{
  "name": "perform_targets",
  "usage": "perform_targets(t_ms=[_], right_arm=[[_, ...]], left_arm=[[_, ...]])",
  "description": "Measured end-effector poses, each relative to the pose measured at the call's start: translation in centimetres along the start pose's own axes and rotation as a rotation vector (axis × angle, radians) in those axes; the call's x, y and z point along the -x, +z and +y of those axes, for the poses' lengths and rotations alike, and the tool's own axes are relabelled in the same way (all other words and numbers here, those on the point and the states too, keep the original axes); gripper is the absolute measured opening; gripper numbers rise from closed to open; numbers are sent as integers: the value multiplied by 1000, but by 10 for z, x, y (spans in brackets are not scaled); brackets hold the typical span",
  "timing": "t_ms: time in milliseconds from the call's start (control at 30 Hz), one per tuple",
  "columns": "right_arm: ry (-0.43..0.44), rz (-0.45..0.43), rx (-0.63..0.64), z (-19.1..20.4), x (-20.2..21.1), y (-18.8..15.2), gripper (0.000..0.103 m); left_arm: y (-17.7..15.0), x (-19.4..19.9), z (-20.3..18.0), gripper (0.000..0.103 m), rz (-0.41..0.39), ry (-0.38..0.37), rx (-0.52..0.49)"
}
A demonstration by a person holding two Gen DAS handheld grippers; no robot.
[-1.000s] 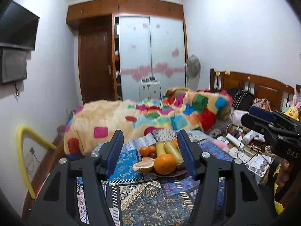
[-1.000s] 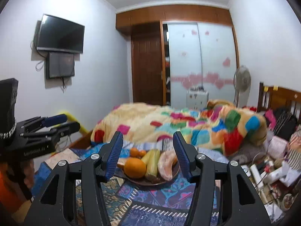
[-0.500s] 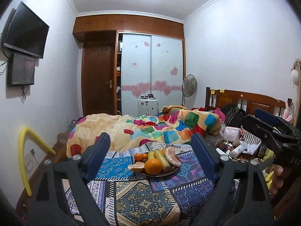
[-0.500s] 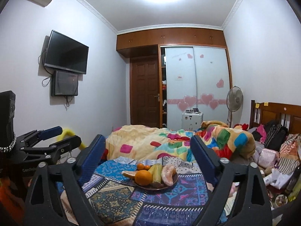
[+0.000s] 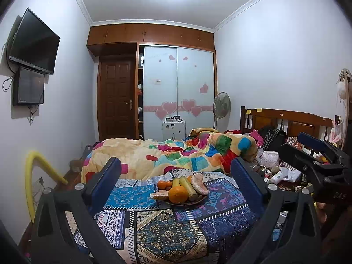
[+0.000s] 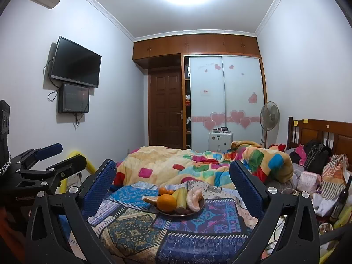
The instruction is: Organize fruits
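Both my grippers, left gripper [image 5: 176,171] and right gripper [image 6: 172,171], hang with fingers spread wide, grasping nothing, above the patterned cloth [image 5: 169,237]. Farther ahead sits the plate [image 5: 199,199] on that cloth, carrying a big orange [image 5: 178,194], bananas [image 5: 187,186] and tangerines [image 5: 164,184]. Behind it lies the patchwork quilt [image 5: 176,154]

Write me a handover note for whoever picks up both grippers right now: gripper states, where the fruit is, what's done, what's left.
Left gripper: open, empty, short of the fruit.
Right gripper: open, empty, also short of it.
All the fruit sits on one plate on the patterned cloth: a large orange in front, small oranges behind, bananas in the middle, pale peeled pieces on either side.
Done: nothing sorted yet.
Left: pick and arrange every fruit.
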State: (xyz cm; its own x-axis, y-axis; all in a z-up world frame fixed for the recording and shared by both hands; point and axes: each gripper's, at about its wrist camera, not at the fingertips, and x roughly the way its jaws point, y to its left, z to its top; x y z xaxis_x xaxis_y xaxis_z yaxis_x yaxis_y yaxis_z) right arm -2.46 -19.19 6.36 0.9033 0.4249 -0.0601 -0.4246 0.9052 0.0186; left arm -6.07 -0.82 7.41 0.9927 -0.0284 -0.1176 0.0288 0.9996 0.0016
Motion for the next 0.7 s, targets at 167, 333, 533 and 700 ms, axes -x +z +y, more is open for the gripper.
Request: perform_targets(t_ms=[167,333,533,700], right_arm=[[1,0,-2,0,0,0,103],[1,3,-5,0,2,1,103],[2,4,-4,0,3,1,103],[0,5,-3,0,3,1,103]], left_arm=[[0,4,-2,102,-8,4,-3],[-1,4,-1,102,-9,3,-3],[-2,4,-2,102,-5,-2,0],[-2,2,-2,102,-4,-3,-2]])
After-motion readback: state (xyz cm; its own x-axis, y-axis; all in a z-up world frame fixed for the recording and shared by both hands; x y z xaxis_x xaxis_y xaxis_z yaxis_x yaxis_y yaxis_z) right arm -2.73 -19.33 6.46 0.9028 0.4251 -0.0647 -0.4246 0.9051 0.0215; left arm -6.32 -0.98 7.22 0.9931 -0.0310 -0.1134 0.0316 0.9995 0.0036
